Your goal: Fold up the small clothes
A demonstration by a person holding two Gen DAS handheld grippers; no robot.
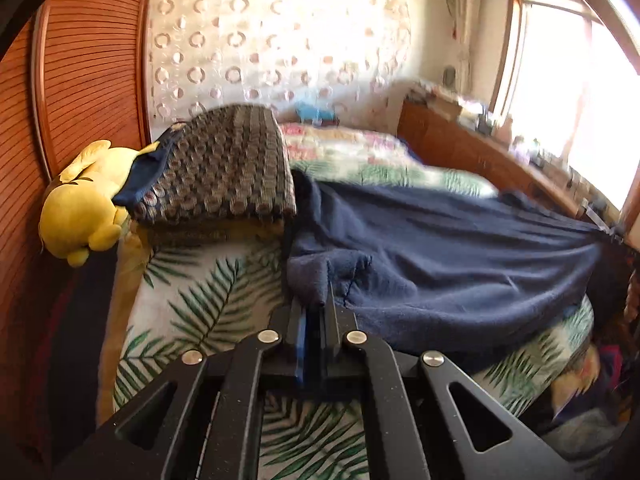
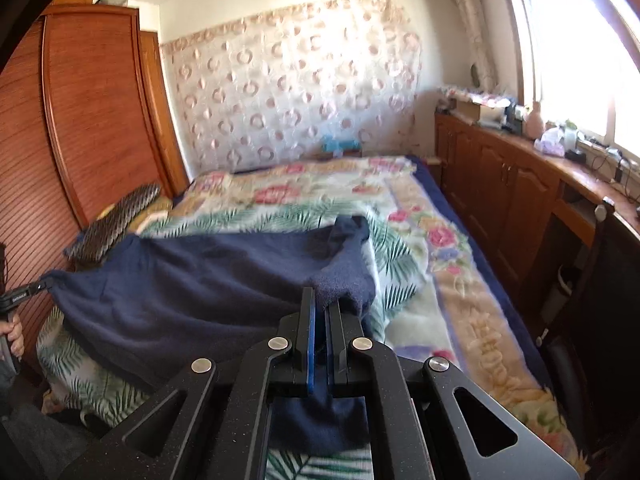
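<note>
**Navy garment stretched between both claws over the bed**

I have the left claw (image 1: 320, 300) clamped narrow on one corner of the dark navy fleece garment (image 1: 460, 256), and the right claw (image 2: 322, 300) pinched on the opposite corner. The cloth hangs spread between them, sagging onto the palm-leaf patterned blanket (image 1: 208, 292) on the bed. A yellow plush toy (image 1: 84, 208) sits beside a folded brown patterned blanket (image 1: 224, 168), near the wooden wardrobe (image 1: 88, 72).
</note>
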